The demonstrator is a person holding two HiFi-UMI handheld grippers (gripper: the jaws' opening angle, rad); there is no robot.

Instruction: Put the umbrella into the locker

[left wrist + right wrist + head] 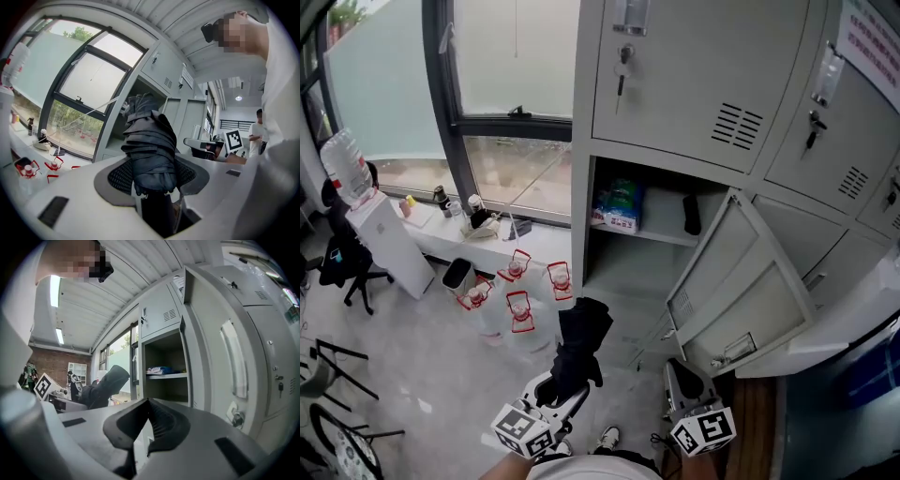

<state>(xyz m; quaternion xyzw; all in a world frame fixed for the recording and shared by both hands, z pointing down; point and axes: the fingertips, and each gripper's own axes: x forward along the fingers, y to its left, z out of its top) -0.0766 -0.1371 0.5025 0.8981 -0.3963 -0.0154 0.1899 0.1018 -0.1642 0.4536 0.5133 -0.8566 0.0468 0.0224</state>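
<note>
Now umbrella (581, 342) points lengthwise at locker (583, 216) (left gripper (555, 394) clamping).

The head view looks from above the person steeply down, taking in the open locker (628, 267), the floor (422, 366) and, at its lower edge, the left gripper (564, 392) and right gripper (681, 375) from behind. The left gripper view sits low behind its jaws and faces along them, so near that the umbrella (151, 145) fills its middle, with the window (89, 84) off to the left. The right gripper view faces along its own jaws into the locker's open compartment, the door (220, 357) close on its right. All three views share the locker and the umbrella. The right gripper view also catches the left marker cube (43, 385) at its left edge, and the left gripper view the right marker cube (233, 139) towards its right.
</note>
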